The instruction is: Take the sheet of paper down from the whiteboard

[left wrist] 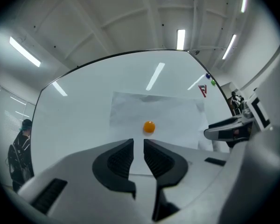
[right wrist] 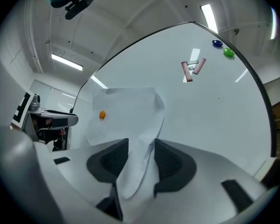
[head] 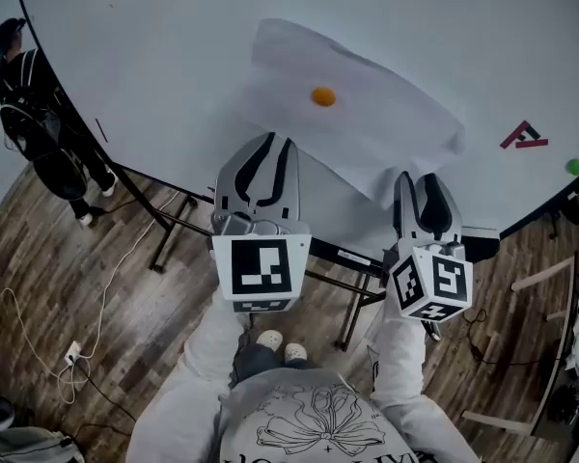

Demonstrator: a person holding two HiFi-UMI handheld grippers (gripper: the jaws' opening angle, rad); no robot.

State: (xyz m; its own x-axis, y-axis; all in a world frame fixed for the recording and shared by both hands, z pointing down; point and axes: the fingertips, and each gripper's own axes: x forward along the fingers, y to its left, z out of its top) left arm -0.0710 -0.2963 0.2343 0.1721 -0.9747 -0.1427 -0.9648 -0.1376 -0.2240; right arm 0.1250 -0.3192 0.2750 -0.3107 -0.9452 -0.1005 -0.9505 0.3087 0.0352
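The paper (head: pixel 367 114) is hanging on the whiteboard (head: pixel 154 37), with an orange magnet (head: pixel 322 95) pinning it near its middle. Most of the sheet is lying flat against the board, but its lower right corner is curling off the surface and drooping outward.

The right gripper (right wrist: pixel 141 141) is pointing at that loose corner. Its jaws are standing wide apart, and the curled flap is hanging down between them (with the jaws this wide, nothing is clamping the thin sheet).

The left gripper (left wrist: pixel 138 141) is pointing at the sheet's lower edge, just below the magnet. Its jaws are sitting only a narrow slit apart and are pinching nothing. The paper's edge is showing through the slit, though I cannot tell whether it is reaching in between the pads.

In the head view the two grippers are sitting side by side below the sheet, the left one under its left part and the right one under the curled corner.

Further right on the board a red logo (right wrist: pixel 192 69) is sticking, and a blue magnet (right wrist: pixel 217 43) and a green magnet (right wrist: pixel 229 52) are sitting just beside each other near the board's rim, all well apart from the paper. A person (head: pixel 29 75) is standing by the board's left end on the wooden floor (head: pixel 96 336), near the black stand (head: pixel 164 230) that is carrying the board.
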